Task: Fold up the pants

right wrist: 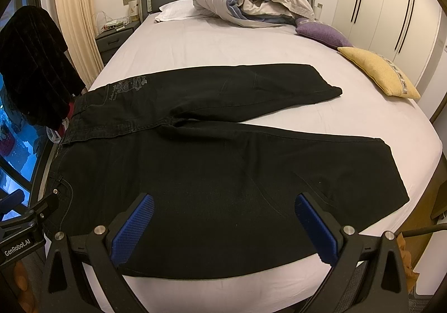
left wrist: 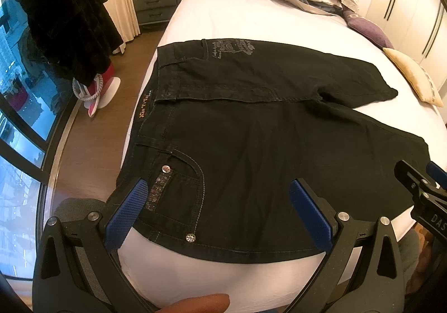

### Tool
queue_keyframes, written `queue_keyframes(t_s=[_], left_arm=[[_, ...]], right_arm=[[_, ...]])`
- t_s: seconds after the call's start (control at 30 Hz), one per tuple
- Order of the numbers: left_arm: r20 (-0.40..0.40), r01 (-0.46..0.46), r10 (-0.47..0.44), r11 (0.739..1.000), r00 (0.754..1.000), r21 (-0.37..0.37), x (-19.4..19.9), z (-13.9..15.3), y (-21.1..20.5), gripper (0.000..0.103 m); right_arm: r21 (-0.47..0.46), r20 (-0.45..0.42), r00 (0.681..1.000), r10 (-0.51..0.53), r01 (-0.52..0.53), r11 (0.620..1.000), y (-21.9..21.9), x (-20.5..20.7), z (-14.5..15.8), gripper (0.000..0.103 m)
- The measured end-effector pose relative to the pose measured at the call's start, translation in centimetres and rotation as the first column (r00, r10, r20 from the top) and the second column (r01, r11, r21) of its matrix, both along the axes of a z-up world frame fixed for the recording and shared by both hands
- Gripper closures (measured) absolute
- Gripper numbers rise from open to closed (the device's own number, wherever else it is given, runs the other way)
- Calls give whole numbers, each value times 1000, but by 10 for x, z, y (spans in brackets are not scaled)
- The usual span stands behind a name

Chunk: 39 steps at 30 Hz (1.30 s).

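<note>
Lying flat across the near half of the bed (right wrist: 223, 42), the black pants (left wrist: 251, 140) have their waistband at the left edge of the mattress and both legs running right, splayed apart from the crotch. The far leg ends short of a yellow cushion (right wrist: 380, 73); the near leg reaches toward the right edge of the bed. No fold is made yet.

Left tongs (left wrist: 218, 209): spread wide, holding nothing, poised over the near hip by the studded front pocket (left wrist: 178, 190). Right tongs (right wrist: 223, 220): likewise spread and empty, poised over the near leg at about the thigh. Whether either set touches the cloth cannot be told.

Judgement on the step in hand: the first fold should bring one leg over the other lengthwise. To do it well, the left tongs ought to pinch the near waistband corner through both layers, and the right tongs the near leg's outer seam further right, toward the hem. Both should lift together and carry evenly to the far side, so seams align and no crease is trapped at the crotch. Uneven lifting would likely skew the legs.
</note>
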<state>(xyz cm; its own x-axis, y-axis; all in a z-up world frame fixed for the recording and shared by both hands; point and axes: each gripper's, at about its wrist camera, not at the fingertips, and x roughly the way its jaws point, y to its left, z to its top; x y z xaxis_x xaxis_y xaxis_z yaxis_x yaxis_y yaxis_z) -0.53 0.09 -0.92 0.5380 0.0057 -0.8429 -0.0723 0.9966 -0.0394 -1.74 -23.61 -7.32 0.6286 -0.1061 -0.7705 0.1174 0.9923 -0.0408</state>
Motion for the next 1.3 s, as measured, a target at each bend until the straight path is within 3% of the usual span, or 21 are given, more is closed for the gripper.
queue_keyframes(t_s=[0.2, 0.3, 0.4, 0.47, 0.57, 0.7, 0.8, 0.87, 0.97, 1.03, 1.07, 1.1, 1.13, 1.2, 1.3], left_arm=[[-18, 27, -29, 996, 999, -83, 11, -10, 10, 0], [-49, 91, -99, 986, 994, -142, 25, -19, 14, 0], [-31, 169, -177, 970, 984, -177, 38, -29, 14, 0], [-87, 184, -200, 969, 976, -166, 55, -37, 14, 0], [-75, 163, -185, 959, 980, -233, 92, -37, 35, 0], [14, 230, -230, 969, 973, -87, 168, -22, 52, 0], [26, 308, -307, 950, 951, -40, 234, -18, 59, 0], [14, 360, -360, 933, 933, 7, 275, -21, 59, 0], [-24, 463, -463, 880, 886, 109, 330, -30, 52, 0], [-77, 546, -541, 820, 837, 173, 363, -44, 42, 0], [-94, 565, -558, 805, 825, 183, 370, -49, 41, 0], [-133, 599, -584, 776, 801, 196, 383, -58, 36, 2], [-159, 630, -610, 751, 776, 196, 390, -65, 33, 11], [-222, 687, -651, 694, 726, 213, 407, -81, 24, 15], [-273, 727, -676, 661, 685, 187, 428, -98, 22, 15]], right_arm=[[24, -7, 1000, 20, -20, 1000, -10, 8, -3, 0], [61, 0, 999, 33, -32, 998, -23, 17, -1, 0], [73, 29, 998, 64, -66, 995, -33, 28, 5, 0], [62, 45, 993, 110, -113, 992, -38, 39, 9, 0], [78, 40, 985, 166, -169, 983, -47, 58, 10, 0], [123, 28, 975, 220, -221, 967, -67, 90, 7, 0], [148, 27, 967, 254, -255, 955, -82, 111, 5, 0], [154, 24, 959, 281, -281, 947, -90, 128, 4, 0], [160, 19, 940, 342, -340, 927, -96, 148, 1, 1], [161, 14, 922, 387, -384, 909, -97, 158, -2, 4], [154, 8, 912, 410, -406, 901, -95, 164, -4, 6], [144, -1, 903, 430, -426, 893, -93, 171, -6, 9], [137, -10, 894, 448, -443, 886, -91, 177, -8, 11], [131, -23, 878, 478, -472, 872, -88, 188, -12, 17], [122, -35, 858, 513, -506, 854, -83, 205, -15, 18]])
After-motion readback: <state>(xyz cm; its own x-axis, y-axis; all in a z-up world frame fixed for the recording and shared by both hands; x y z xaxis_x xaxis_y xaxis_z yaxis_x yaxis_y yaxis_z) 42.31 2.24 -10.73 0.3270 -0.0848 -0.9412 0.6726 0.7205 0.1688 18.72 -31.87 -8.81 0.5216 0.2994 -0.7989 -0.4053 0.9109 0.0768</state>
